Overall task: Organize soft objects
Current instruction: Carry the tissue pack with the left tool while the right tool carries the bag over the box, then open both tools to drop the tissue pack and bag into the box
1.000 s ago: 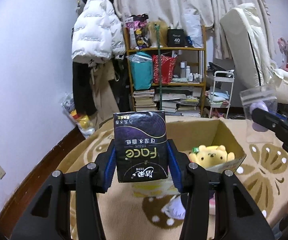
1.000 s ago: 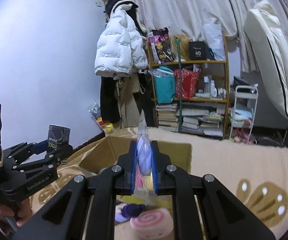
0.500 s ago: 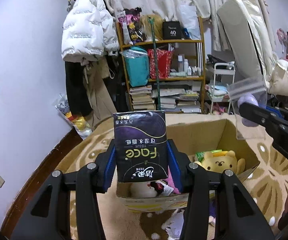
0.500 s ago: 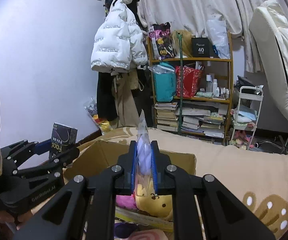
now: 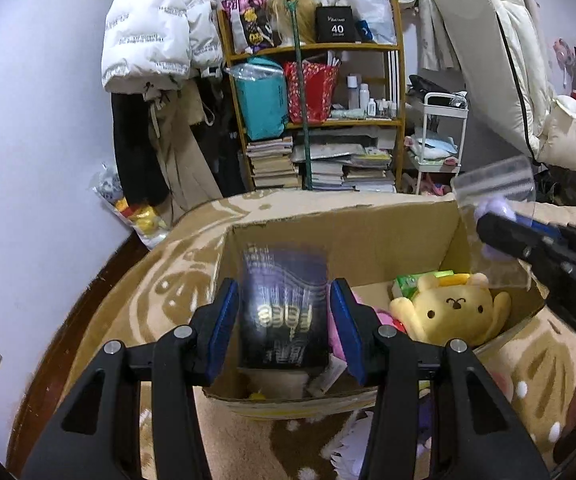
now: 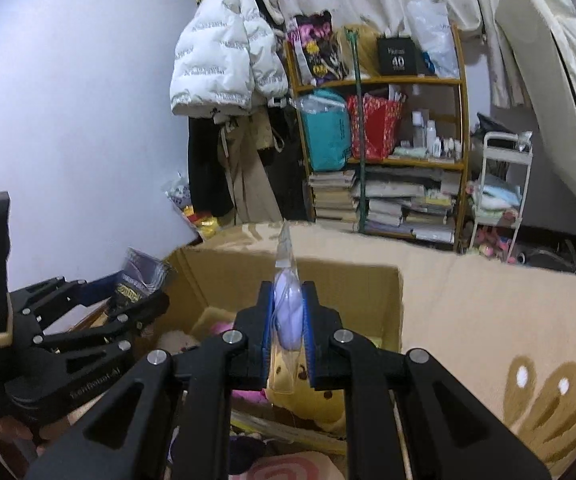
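Observation:
My left gripper [image 5: 285,304] has its pads spread a little wider than the dark purple tissue pack [image 5: 283,312], which is motion-blurred between them over the open cardboard box [image 5: 340,236]. The pack also shows in the right wrist view [image 6: 137,280]. My right gripper [image 6: 288,312] is shut on a clear plastic bag holding a lilac soft item [image 6: 288,308], held above the box [image 6: 348,280]; the bag shows at the right of the left wrist view [image 5: 496,208]. A yellow plush [image 5: 452,312] lies inside the box.
A green packet [image 5: 412,282] and pink soft things [image 6: 223,326] lie in the box. A pink swirl cushion [image 6: 288,466] lies on the beige patterned rug [image 6: 508,320] before the box. A cluttered shelf [image 5: 328,112] and hanging coats [image 5: 155,40] stand behind.
Both grippers moved forward and down over the box. The left jaws have spread and the tissue pack is blurred and lower between them. The right gripper still grips the bag.

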### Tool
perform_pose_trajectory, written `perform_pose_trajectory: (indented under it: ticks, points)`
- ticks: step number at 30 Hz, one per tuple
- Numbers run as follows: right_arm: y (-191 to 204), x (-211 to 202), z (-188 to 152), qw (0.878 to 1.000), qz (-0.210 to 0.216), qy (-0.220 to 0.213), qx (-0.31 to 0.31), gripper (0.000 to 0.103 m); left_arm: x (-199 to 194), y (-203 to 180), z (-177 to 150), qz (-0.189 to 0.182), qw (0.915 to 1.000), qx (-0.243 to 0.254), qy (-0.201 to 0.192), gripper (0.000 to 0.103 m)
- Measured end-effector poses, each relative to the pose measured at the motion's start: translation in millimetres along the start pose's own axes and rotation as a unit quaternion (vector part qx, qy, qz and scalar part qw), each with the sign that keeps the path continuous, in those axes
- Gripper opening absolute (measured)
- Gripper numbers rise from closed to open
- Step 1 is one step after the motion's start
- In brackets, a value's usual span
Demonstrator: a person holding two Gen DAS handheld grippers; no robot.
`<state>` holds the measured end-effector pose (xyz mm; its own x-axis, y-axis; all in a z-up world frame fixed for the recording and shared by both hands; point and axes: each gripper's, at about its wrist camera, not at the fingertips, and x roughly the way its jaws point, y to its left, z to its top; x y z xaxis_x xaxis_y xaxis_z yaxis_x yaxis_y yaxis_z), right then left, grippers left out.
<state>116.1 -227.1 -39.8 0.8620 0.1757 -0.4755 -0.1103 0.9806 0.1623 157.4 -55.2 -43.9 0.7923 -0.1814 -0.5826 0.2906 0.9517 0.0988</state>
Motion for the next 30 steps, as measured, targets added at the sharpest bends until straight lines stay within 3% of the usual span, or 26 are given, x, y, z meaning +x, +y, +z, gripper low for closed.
perform_pose_trajectory:
  ticks: [8,11,22,30]
  points:
    - [-2.8,7.5,-7.8,1.000,-0.005,0.019,0.002,0.015,5.5,-0.7,-4.1,0.008,0.9998,0.005,0.016,0.048]
    - [-2.8,8.7,-10.7,1.000,0.001,0.025,0.000,0.015,4.5,-2.2,-5.2,0.012,0.9998,0.009,0.016,0.055]
    - [-0.6,2.3,-18.3,1.000,0.012,0.027,0.011,0.016,4.2,-4.4,-8.3,0.020,0.9990,0.017,0.036,0.057]
    - [2.0,-10.7,-17.5,1.000,0.012,0.025,0.012,0.028,-6.7,0.8,-8.4,0.027,0.9991,0.007,0.034,0.067]
